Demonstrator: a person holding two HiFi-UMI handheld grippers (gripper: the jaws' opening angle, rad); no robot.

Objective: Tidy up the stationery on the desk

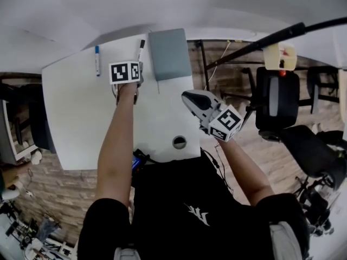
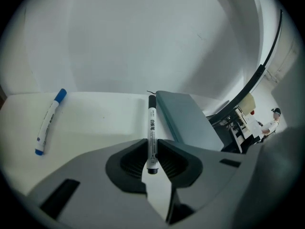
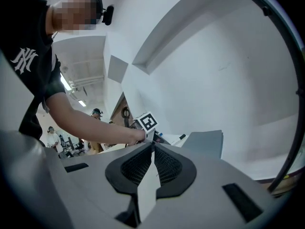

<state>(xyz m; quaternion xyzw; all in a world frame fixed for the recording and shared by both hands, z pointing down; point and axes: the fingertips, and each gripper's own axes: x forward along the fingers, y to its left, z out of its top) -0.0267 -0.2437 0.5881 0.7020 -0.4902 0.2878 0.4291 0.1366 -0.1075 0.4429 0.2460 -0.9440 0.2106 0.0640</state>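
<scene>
A black-capped white marker sticks out between the pads of my left gripper, which is shut on its near end. In the head view that marker points away from the left gripper over the far part of the white desk. A blue-capped marker lies flat to the left, apart from the gripper. A grey notebook lies just right of the held marker. My right gripper hovers over the desk's right edge, shut with nothing in it.
A round cable hole sits near the desk's front right corner. Right of the desk stand a black office chair and a slanted black pole. A wall rises behind the desk. Wooden floor surrounds it.
</scene>
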